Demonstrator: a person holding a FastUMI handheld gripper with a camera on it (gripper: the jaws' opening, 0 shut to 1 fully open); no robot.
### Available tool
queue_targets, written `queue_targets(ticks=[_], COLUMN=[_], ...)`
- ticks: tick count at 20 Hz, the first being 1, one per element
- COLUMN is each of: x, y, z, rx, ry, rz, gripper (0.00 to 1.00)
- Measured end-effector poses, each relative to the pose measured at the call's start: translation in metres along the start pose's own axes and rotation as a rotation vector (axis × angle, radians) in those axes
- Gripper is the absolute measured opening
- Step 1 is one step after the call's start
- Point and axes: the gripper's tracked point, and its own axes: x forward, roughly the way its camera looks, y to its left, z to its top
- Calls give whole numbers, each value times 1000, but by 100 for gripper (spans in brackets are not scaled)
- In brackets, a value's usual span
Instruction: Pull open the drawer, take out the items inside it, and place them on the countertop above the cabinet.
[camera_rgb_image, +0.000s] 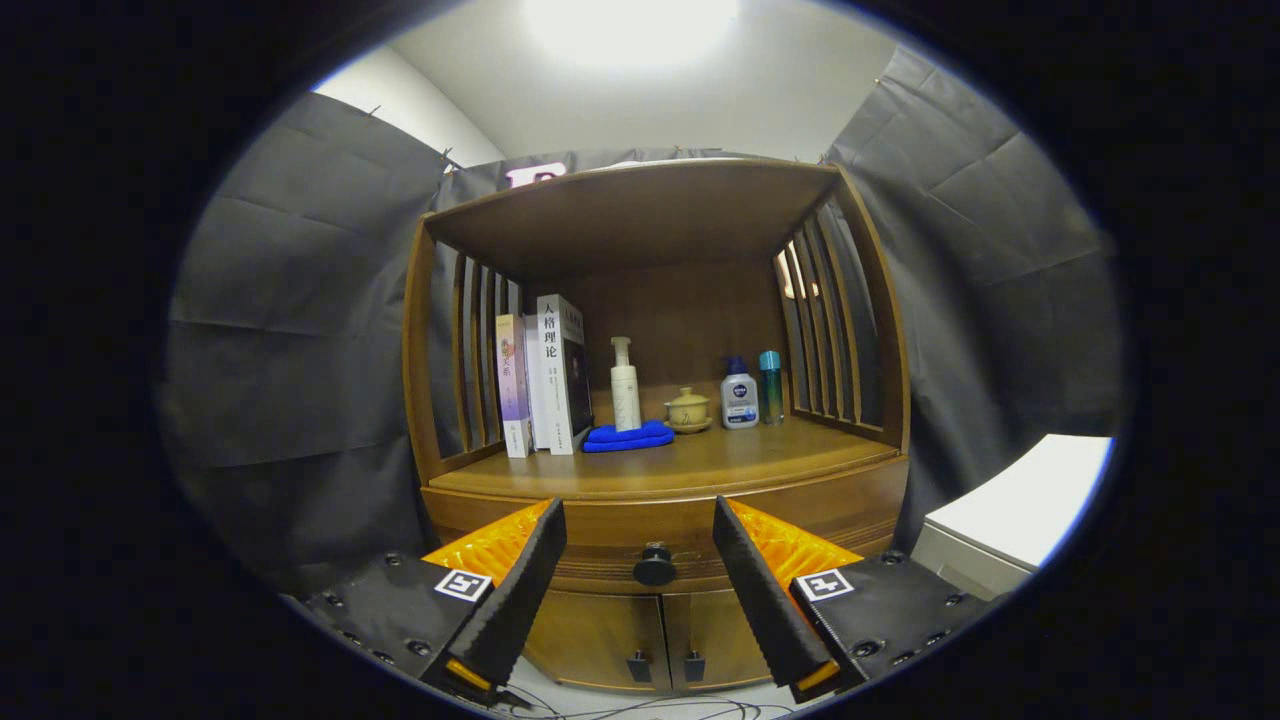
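Gripper (640, 545): fingers spread wide, holding nothing, aimed at the cabinet front; the drawer knob (655, 567) sits between and beyond them, untouched.

Drawer (640, 530): shut, a shallow curved wooden front directly under the countertop (700, 462) front edge, above two small cabinet doors (660, 640). Contents hidden.

Risks, as judged: the knob is small, round and dark; fingers closing off-centre could slip off it or pinch only its edge. A pull at an angle might jam the drawer or shift the cabinet.

Countertop stock: books (545, 375) at the left rail, blue cloth (628, 436) under a white pump bottle (625, 385), lidded tea bowl (688, 408) centre, two small bottles (752, 392) at the right rail. Front edge bare, suited for placing; a careless set-down could topple the bottles.
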Motion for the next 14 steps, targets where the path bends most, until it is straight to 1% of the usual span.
queue_targets(ticks=[3,9,14], x=[18,50,68], y=[-1,-3,0], z=[-7,-38,-66], rx=[-33,13,1], ry=[35,132,199], rz=[8,0,6], gripper=[95,95,95])
